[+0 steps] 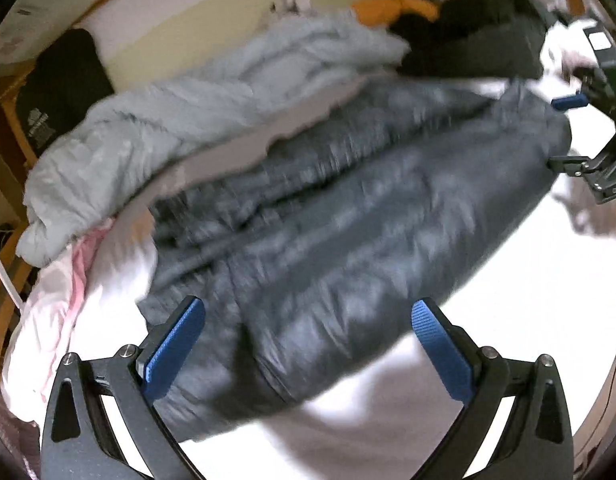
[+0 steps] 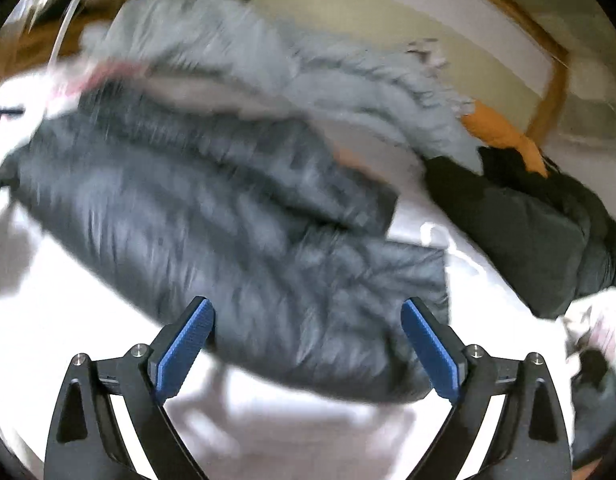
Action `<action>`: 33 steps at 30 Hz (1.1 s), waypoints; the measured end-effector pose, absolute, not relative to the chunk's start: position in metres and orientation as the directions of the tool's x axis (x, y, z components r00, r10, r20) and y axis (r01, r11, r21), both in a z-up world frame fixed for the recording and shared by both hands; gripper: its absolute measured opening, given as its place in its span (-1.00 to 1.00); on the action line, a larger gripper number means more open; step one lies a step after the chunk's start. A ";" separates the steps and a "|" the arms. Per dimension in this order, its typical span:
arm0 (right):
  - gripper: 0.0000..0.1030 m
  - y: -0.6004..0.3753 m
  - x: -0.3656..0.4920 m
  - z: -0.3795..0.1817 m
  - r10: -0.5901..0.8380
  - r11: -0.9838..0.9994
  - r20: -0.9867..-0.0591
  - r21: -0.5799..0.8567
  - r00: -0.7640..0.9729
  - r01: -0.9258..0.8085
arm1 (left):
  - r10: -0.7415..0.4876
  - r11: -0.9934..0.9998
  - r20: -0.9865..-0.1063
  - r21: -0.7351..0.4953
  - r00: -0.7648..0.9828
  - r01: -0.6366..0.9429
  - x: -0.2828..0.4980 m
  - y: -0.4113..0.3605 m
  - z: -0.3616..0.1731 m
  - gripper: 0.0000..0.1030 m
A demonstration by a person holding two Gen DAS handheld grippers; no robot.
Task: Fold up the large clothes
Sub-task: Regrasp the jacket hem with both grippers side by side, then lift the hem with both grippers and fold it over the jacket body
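Dark grey quilted puffer jacket lies on the white sheet-covered bed, bundled into a compact oblong, so my read is one fold pass is done or nearly so; edges look rough, blur hides detail. Left gripper has its blue-padded jaws spread wide, nothing between the pads, hovering over the jacket's near end. Right gripper same: jaws wide apart, empty, above the jacket's near edge. Neither is touching fabric that I can tell. Still to do, probably: a pale grey-blue puffy coat heaped just behind the grey one, touching it, plus a black padded garment further back with an orange cloth item beside it. Pink-and-white bedding bunches at the left bed edge. Wooden bed frame around, cream and white wall behind. Bright, overexposed sheet.
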State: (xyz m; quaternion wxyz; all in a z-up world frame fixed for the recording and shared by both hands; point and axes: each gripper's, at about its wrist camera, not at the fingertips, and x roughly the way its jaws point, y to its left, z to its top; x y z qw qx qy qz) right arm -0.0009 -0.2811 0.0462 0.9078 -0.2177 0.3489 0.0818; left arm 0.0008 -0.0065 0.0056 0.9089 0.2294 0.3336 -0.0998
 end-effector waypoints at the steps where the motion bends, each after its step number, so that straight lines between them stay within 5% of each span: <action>1: 0.87 -0.276 -0.002 0.035 -0.017 0.873 -0.691 -0.363 0.723 -0.326 | -0.010 0.868 -0.673 0.362 0.739 0.341 0.002 -0.007 -0.003 1.00; 11: 0.87 -0.263 0.005 0.003 -0.148 0.817 -0.683 -0.492 0.715 -0.301 | 0.135 0.851 -0.672 0.455 0.728 0.262 0.012 0.000 -0.041 0.98; 13: 0.86 -0.266 0.009 0.003 -0.162 0.827 -0.678 -0.490 0.717 -0.277 | 0.160 0.854 -0.656 0.467 0.737 0.230 0.014 0.005 -0.039 0.77; 17: 0.21 -0.275 0.015 0.008 -0.157 0.859 -0.699 -0.446 0.698 -0.253 | 0.148 0.879 -0.658 0.430 0.739 0.206 0.017 0.017 -0.031 0.39; 19: -0.01 -0.278 0.014 0.011 -0.135 0.875 -0.710 -0.412 0.692 -0.252 | 0.134 0.886 -0.654 0.415 0.744 0.206 0.016 0.019 -0.027 -0.08; 21: -0.29 -0.279 0.013 0.014 -0.116 0.884 -0.712 -0.392 0.692 -0.255 | 0.127 0.884 -0.644 0.418 0.755 0.208 0.013 0.017 -0.024 -0.35; 24: -0.48 -0.279 0.010 0.018 -0.085 0.894 -0.718 -0.360 0.690 -0.265 | 0.134 0.880 -0.627 0.431 0.767 0.199 0.008 0.013 -0.019 -0.50; 33: -0.55 -0.280 -0.019 0.046 0.004 0.916 -0.721 -0.275 0.693 -0.292 | 0.078 0.943 -0.641 0.295 0.764 0.152 -0.021 0.033 0.015 -0.60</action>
